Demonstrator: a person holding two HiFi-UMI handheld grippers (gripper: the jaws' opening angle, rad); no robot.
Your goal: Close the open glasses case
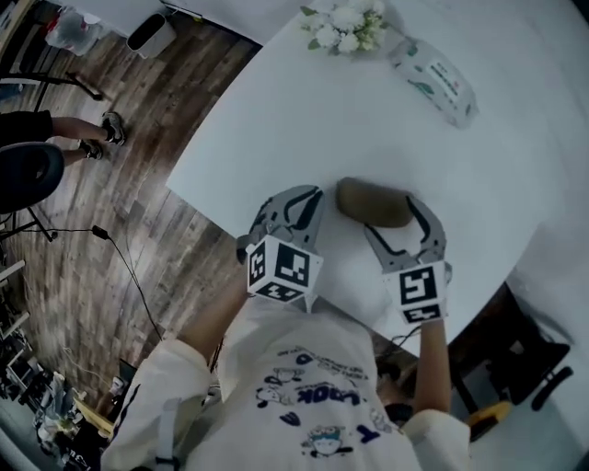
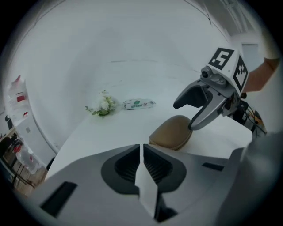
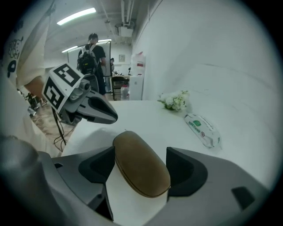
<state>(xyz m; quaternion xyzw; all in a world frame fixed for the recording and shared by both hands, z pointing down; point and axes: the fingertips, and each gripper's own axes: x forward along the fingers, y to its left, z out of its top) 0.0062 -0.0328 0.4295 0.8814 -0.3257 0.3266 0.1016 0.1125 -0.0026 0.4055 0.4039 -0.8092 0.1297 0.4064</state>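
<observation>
A brown oval glasses case (image 1: 373, 202) lies on the white table (image 1: 276, 120) near its front edge, lid down as far as I can see. My right gripper (image 1: 391, 216) is open, its two jaws standing either side of the case (image 3: 141, 163) without pressing on it. My left gripper (image 1: 311, 195) is shut with nothing in it, just left of the case (image 2: 171, 132). In the left gripper view the jaws (image 2: 141, 145) meet, and the right gripper (image 2: 185, 115) hangs over the case's far end. In the right gripper view the left gripper (image 3: 112, 117) points in from the left.
A small bunch of white flowers (image 1: 345, 28) and a packet of wipes (image 1: 437, 78) lie at the table's far side. The table's edge runs close behind both grippers, with wooden floor (image 1: 110, 230) to the left. A person (image 3: 93, 53) stands far off.
</observation>
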